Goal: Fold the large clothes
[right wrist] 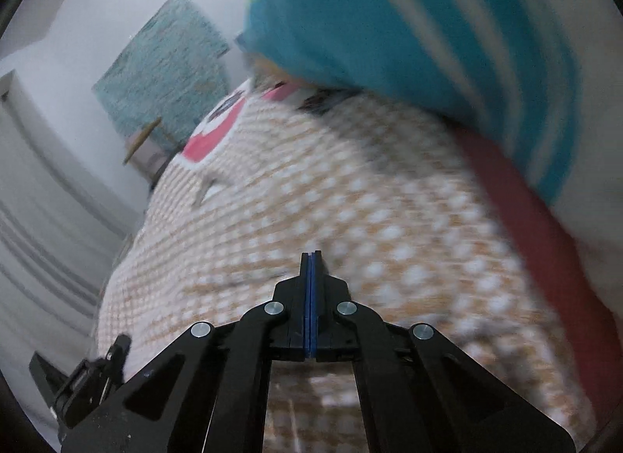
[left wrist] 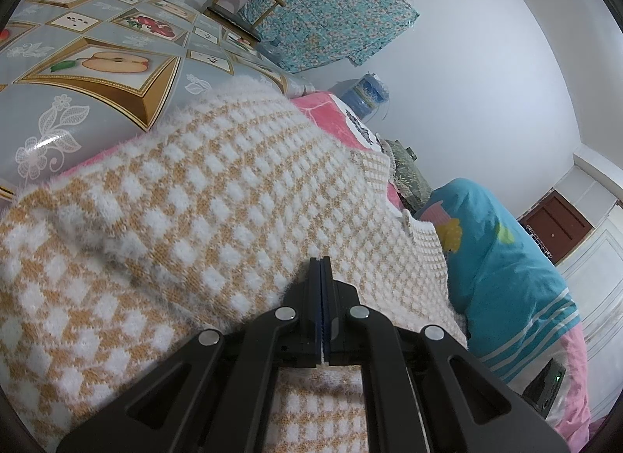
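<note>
The fuzzy orange-and-white checked sweater [left wrist: 218, 196] lies spread over a pink blanket [left wrist: 323, 110] and fills the middle and lower left of the left wrist view; in the right wrist view it is blurred but covers the centre too. One fold edge seems to run across its lower left part, so I judge the folding has begun but is far from finished: the garment is broad and flat, with no neat packet yet. The left gripper [left wrist: 320, 258] has its jaws pressed together over the knit, and I cannot tell if any cloth is pinched between them. The right gripper [right wrist: 310, 254] is also closed, with nothing visible in it. At the right a turquoise cloth with white stripes [left wrist: 506, 258] lies beside the sweater. Behind, upper left, is a fruit-patterned tablecloth [left wrist: 97, 63], and a floral teal fabric [left wrist: 331, 5] hangs on the wall.
</note>
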The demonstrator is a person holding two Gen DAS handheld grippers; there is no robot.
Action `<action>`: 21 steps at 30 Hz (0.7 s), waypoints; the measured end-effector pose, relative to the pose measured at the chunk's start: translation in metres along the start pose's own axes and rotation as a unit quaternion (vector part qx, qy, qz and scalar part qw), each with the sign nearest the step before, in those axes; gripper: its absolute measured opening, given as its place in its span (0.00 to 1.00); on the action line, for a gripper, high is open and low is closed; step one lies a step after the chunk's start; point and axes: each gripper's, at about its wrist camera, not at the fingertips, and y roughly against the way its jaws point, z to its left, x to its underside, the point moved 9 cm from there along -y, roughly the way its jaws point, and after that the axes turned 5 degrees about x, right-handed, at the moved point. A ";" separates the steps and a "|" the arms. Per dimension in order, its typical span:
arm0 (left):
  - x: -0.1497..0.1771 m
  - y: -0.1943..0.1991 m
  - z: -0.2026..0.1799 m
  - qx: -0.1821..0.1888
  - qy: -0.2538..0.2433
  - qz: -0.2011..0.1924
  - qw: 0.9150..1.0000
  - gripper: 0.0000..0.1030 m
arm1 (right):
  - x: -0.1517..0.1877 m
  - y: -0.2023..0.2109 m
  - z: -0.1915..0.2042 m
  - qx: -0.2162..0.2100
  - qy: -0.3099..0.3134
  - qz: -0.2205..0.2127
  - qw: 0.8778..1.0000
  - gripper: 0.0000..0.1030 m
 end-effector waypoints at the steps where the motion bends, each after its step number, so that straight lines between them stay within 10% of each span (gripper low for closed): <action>1: 0.000 0.000 0.000 0.001 0.001 0.000 1.000 0.03 | -0.001 0.000 -0.010 -0.014 -0.032 0.004 0.999 0.00; 4: 0.000 -0.001 -0.001 0.000 -0.001 0.000 1.000 0.03 | 0.000 -0.002 -0.021 -0.056 -0.077 0.019 0.995 0.00; 21: -0.001 -0.002 -0.001 0.002 0.000 0.000 1.000 0.03 | 0.001 0.010 -0.027 0.006 -0.061 -0.003 0.998 0.00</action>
